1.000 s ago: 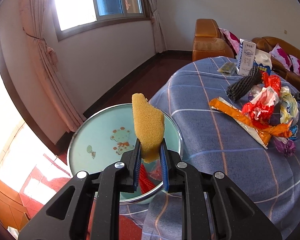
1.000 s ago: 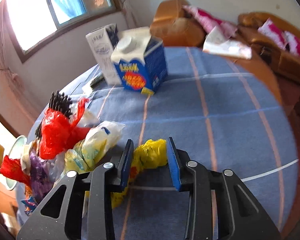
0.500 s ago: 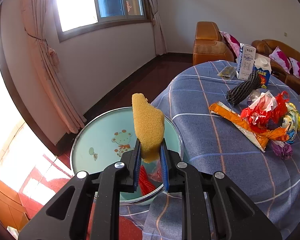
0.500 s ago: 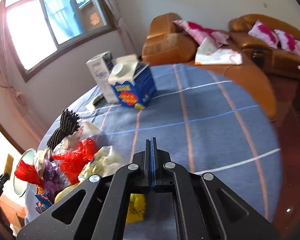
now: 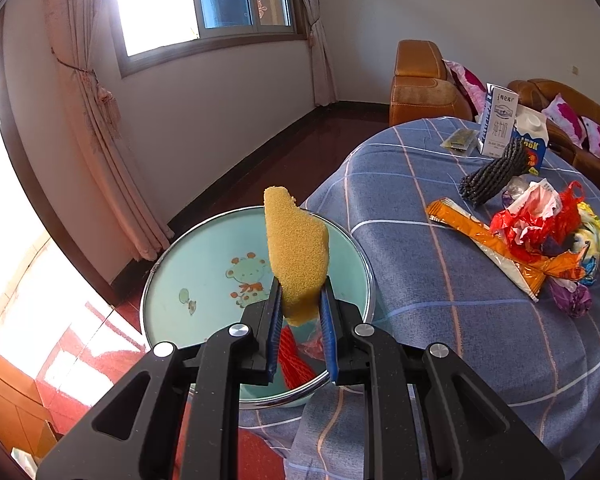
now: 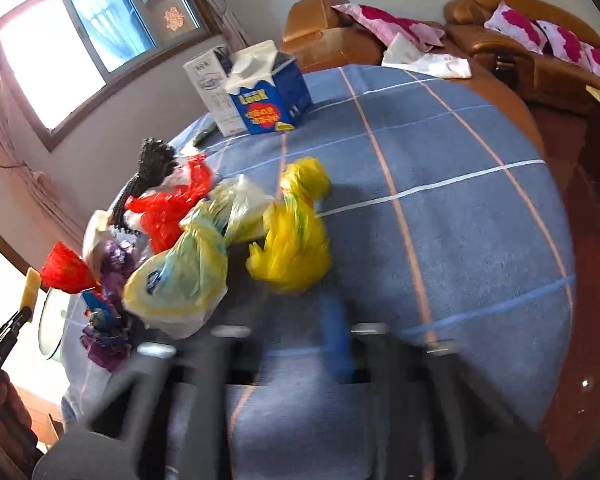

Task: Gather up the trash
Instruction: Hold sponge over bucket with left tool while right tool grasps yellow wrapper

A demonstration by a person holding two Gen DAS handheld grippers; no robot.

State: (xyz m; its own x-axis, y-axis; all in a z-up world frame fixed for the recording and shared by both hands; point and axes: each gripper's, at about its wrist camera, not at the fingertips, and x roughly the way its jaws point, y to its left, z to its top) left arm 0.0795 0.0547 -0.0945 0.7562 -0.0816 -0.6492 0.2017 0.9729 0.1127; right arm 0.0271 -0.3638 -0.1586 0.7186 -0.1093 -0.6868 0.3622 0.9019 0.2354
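My left gripper [image 5: 300, 308] is shut on a yellow sponge [image 5: 296, 252], which stands up between the blue pads above a pale green basin [image 5: 204, 264]. Red trash lies in the basin [image 5: 294, 356]. A heap of wrappers and plastic bags [image 5: 540, 232] rests on the blue checked tablecloth [image 5: 412, 272]. In the right wrist view a crumpled yellow bag [image 6: 296, 240] lies on the cloth just ahead of my right gripper [image 6: 296, 318]. That gripper is blurred, its jaws are opening, and nothing sits between them.
A blue milk carton [image 6: 268, 96] and a white carton [image 6: 210, 88] stand at the table's far side, with a black netted bundle [image 5: 494, 172] nearby. Brown sofas with pink cushions [image 6: 540, 32] lie beyond. The left gripper [image 6: 4, 340] shows at the table's left edge.
The right gripper closed at the yellow bag, then drew away; the bag now lies free on the cloth ahead of it. The left gripper has kept still with the sponge.
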